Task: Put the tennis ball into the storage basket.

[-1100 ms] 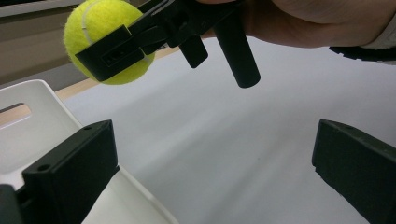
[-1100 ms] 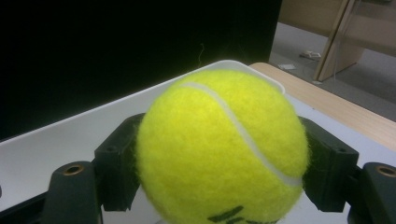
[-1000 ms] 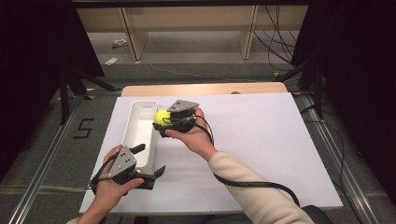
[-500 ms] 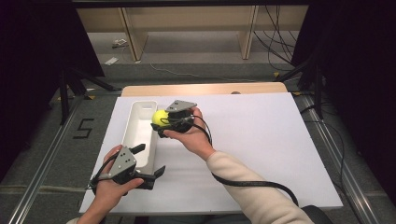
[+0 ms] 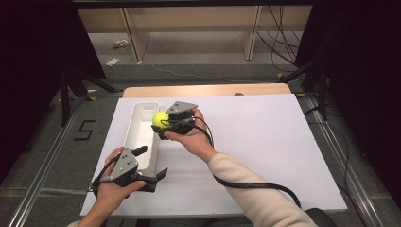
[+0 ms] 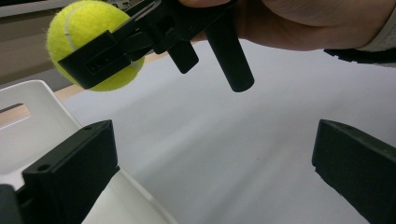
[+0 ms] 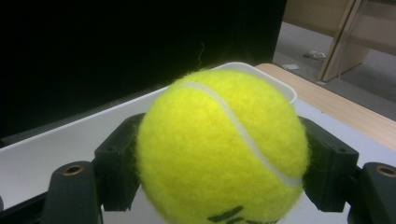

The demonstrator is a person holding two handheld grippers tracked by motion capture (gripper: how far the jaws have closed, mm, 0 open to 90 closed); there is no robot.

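Tennis ball [image 5: 160, 118] clamped between right claw [image 5: 163, 124] jaws, above tray [image 5: 137, 137] edge

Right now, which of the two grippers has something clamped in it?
The right gripper, over the white tray, is shut on the tennis ball. The left gripper is open and empty.

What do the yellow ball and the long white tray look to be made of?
Yellow tennis ball: fuzzy felt over what is likely rubber, with stray fibres and a pale seam. Long white tray: probably moulded plastic, smooth and matte, with rounded corners and a handle slot.
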